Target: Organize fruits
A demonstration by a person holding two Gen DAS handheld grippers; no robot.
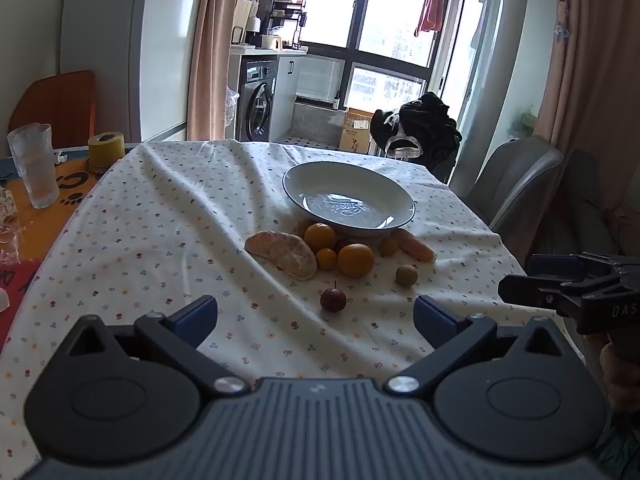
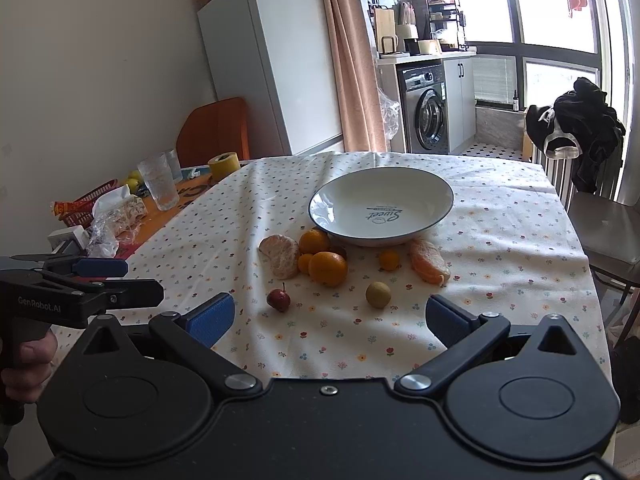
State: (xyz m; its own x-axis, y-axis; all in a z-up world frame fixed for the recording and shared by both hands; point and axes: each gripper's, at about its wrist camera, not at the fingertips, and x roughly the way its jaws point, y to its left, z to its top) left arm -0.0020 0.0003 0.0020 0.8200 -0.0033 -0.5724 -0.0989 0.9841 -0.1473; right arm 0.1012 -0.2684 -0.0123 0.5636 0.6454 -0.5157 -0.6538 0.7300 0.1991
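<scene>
Worktop (image 2: 500,216): floral cloth, white bowl (image 2: 381,205) empty.
Fruits: oranges (image 2: 327,268), peeled segments (image 2: 280,255), red fruit (image 2: 279,299) just before bowl.
Left tool (image 1: 315,318): spread wide, empty.
Right tool (image 2: 330,320): spread wide, empty.

Black hand-held gripper (image 1: 316,316), blue pads (image 2: 212,318), silver screws, "GenRobot.AI" lettering

A lived-in home dining corner.
A fridge (image 2: 272,60), washing machine (image 2: 426,110) and cloth-covered table (image 2: 500,220) showed it.
</scene>
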